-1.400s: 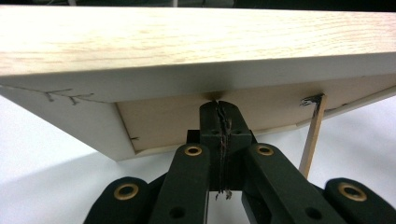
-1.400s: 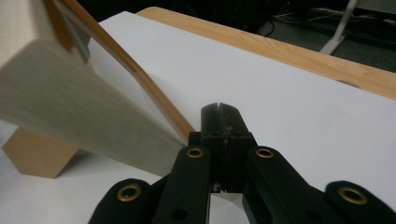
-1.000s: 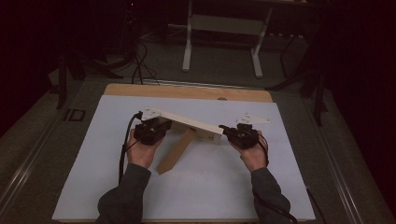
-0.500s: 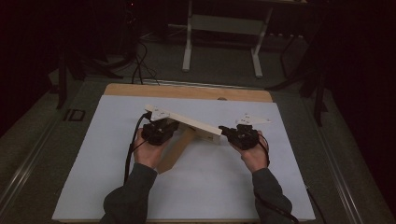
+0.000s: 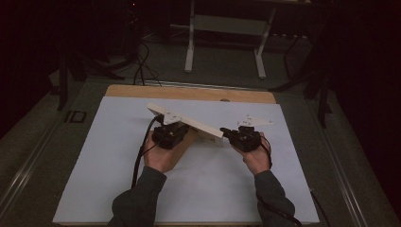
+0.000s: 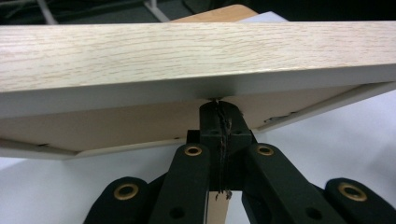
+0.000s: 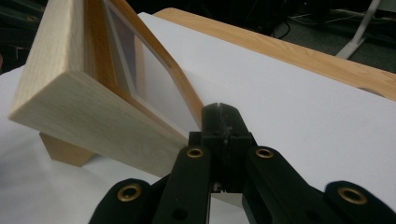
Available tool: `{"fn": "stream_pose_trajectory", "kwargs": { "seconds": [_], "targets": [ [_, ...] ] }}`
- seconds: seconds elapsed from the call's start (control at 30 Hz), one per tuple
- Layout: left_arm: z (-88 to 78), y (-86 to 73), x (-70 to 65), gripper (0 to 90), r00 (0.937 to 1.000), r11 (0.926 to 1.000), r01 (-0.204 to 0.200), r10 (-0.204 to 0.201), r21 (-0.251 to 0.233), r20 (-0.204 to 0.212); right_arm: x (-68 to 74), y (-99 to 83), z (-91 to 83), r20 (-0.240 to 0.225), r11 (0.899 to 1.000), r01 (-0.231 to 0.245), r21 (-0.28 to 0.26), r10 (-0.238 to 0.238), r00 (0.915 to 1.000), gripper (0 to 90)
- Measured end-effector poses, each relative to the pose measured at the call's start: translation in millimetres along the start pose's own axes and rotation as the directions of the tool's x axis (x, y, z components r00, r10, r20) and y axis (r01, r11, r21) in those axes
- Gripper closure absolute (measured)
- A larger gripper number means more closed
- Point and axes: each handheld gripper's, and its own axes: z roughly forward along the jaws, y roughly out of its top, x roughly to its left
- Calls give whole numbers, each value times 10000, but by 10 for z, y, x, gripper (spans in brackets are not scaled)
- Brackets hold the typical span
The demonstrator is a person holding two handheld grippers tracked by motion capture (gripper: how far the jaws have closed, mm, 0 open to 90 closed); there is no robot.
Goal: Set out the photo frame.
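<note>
A light wooden picture frame (image 5: pixel 194 122) is propped at a tilt over the white sheet, its left end higher. A wooden block (image 5: pixel 182 150) lies under it. My left gripper (image 5: pixel 176 128) is shut, under the frame's middle. In the left gripper view its shut tips (image 6: pixel 219 106) touch the frame's (image 6: pixel 187 56) lower edge from beneath. My right gripper (image 5: pixel 224 131) is shut at the frame's low right end. In the right gripper view its tips (image 7: pixel 222 111) rest against the frame's (image 7: pixel 88 112) inner rim, with the block (image 7: pixel 63 150) below.
A white sheet (image 5: pixel 203 189) covers the tabletop, with a bare wooden strip (image 5: pixel 189 92) along the far edge. Beyond the table a white stand (image 5: pixel 191 47) and cables lie on the dark floor. Metal rails (image 5: pixel 28 161) run along both sides.
My left hand and gripper have slid to the right under the frame, toward its middle. The right gripper has stayed at the frame's right end.
</note>
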Motion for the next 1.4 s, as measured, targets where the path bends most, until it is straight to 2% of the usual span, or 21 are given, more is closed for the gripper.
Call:
{"fn": "stream_pose_trajectory", "kwargs": {
  "seconds": [0.1,0.2,0.63,0.73,1.03,1.13,1.27,1.4],
  "targets": [
    [-5,1,-3,900,10000,10000,41,-41,-43,82,8,3,2,-1,10000,-13,9,13,10000,900],
    [-1,6,-44,900,9997,9999,-106,107,-74,205,10,2,2,-9,10000,-18,6,18,10000,900],
    [66,27,-94,900,9994,9998,-196,193,98,274,52,-3,-6,-138,9999,155,72,-154,9998,900],
    [90,30,-144,900,9992,9993,-330,326,182,251,67,-5,-9,-136,9998,201,75,-200,9997,900],
    [108,40,-168,900,9987,9989,-412,404,243,295,126,-8,-5,-354,9995,326,60,-323,9989,900],
    [98,39,-184,900,9983,9989,-406,396,235,424,156,-15,-11,-438,9993,375,25,-374,9983,900],
    [78,48,-218,900,9967,9977,-649,638,202,496,186,-9,-16,-508,9990,457,-7,-456,9977,900],
    [87,57,-194,900,9964,9979,-632,622,158,579,220,-1,-14,-605,9986,537,2,-536,9967,900]
  ]
}}
